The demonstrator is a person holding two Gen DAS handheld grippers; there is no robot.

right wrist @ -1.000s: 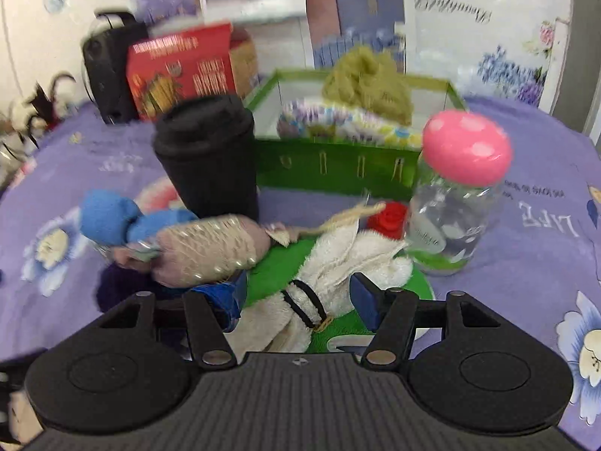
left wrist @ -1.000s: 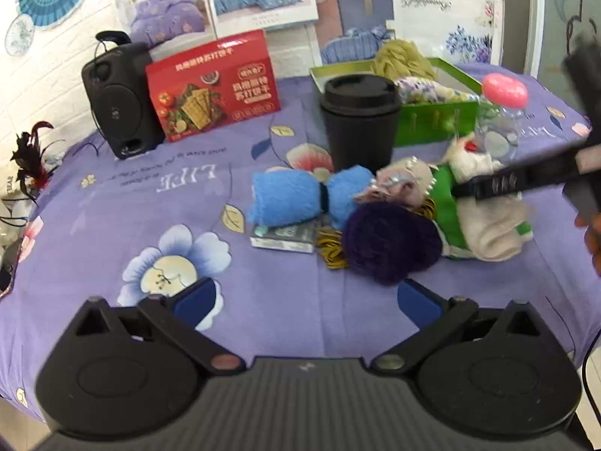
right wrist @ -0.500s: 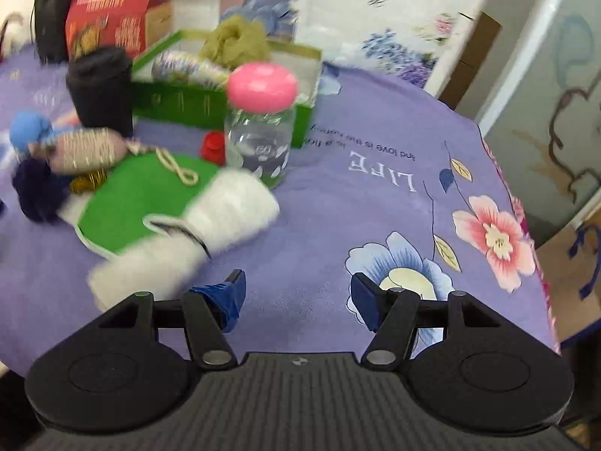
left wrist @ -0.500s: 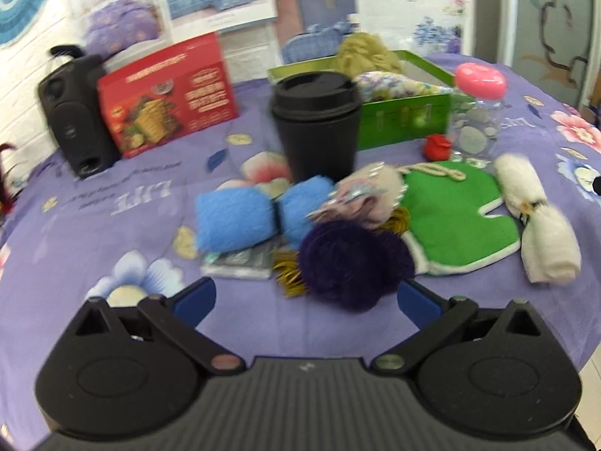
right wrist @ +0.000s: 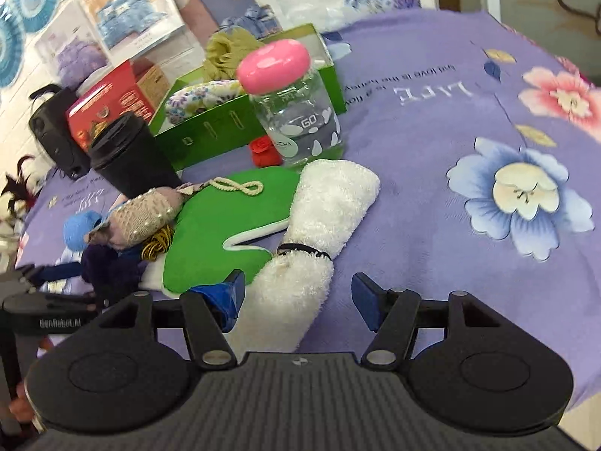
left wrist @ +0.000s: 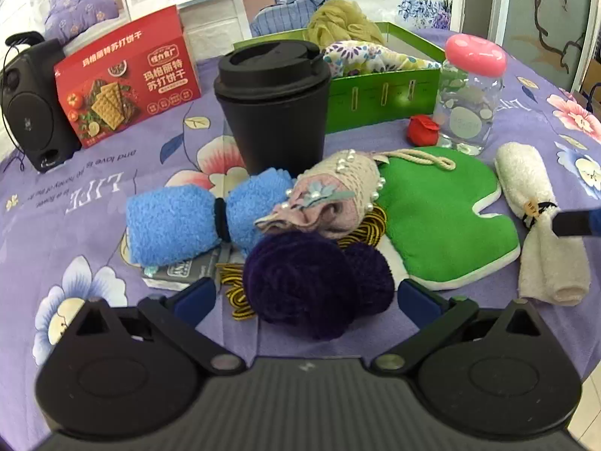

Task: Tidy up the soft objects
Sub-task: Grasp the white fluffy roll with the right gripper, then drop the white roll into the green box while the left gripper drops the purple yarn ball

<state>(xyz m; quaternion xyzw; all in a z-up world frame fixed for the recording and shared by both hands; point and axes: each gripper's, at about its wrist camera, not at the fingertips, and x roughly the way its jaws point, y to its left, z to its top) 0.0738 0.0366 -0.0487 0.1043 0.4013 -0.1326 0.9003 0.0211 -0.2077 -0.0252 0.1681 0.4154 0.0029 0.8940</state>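
A dark purple yarn ball (left wrist: 311, 282) lies between the fingers of my open left gripper (left wrist: 306, 297). Behind it lie a blue rolled towel (left wrist: 195, 221), a pink beaded knit pouch (left wrist: 334, 199) and a green mitt (left wrist: 443, 218). A white rolled towel (right wrist: 319, 233) tied with a black band lies between the fingers of my open right gripper (right wrist: 298, 297); it also shows in the left wrist view (left wrist: 541, 233). A green box (left wrist: 379, 90) at the back holds an olive mesh sponge (left wrist: 342, 22) and a floral cloth (left wrist: 368, 58).
A black lidded cup (left wrist: 274, 101), a clear jar with a pink lid (left wrist: 469, 94), a red biscuit box (left wrist: 127, 75), a black speaker (left wrist: 30, 105) and a small red rose (left wrist: 422, 129) stand on the purple flowered tablecloth (right wrist: 469, 150). A flat packet (left wrist: 184, 272) lies under the blue towel.
The left gripper has moved in close so the purple yarn ball sits between its fingers. The right gripper has swung back and come down around the white towel's near end.
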